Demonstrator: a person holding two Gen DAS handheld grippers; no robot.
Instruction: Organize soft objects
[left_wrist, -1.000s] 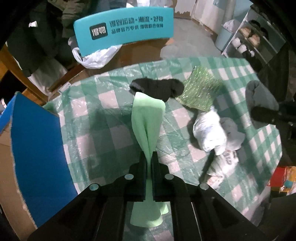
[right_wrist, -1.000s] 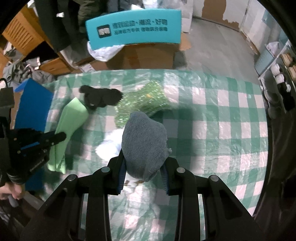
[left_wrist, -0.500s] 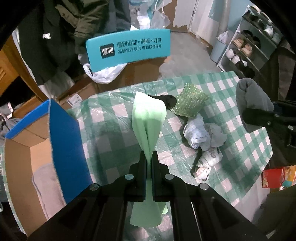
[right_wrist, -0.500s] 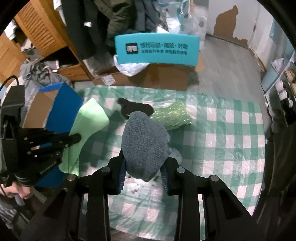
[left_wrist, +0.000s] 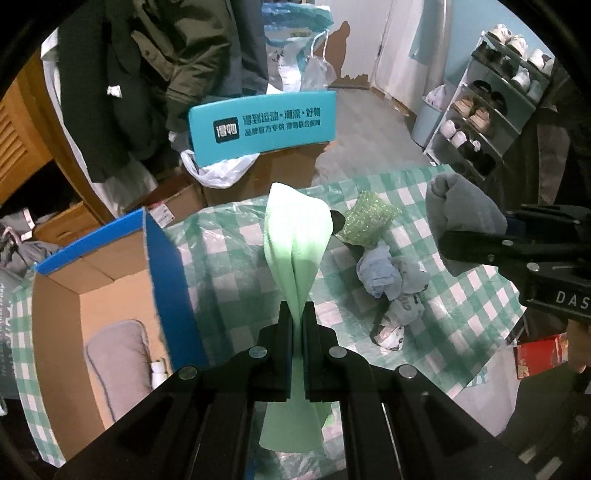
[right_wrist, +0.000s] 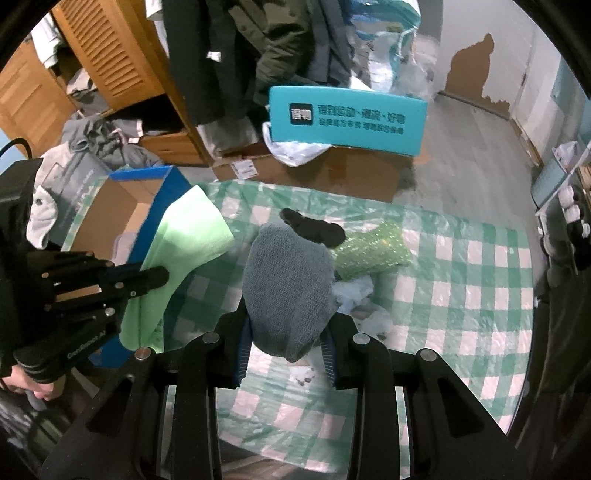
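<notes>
Table edge (left_wrist: 476, 376) beside open box (left_wrist: 110, 280)

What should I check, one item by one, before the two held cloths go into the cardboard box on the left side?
1. Left gripper shut on the green cloth: ok, the fingers pinch it and it hangs free.
2. Right gripper shut on the grey cloth: ok, the bundle sits between the fingers.
3. Cardboard box open on top: ok, the flaps stand up.
4. Space inside the box: ok, only a grey pad lies at the bottom.
5. Green cloth above the box opening: not ok, it hangs over the checked tablecloth, beside the box.
6. Items still on the table, such as the sparkly green piece: not ok, not yet sorted.
</notes>
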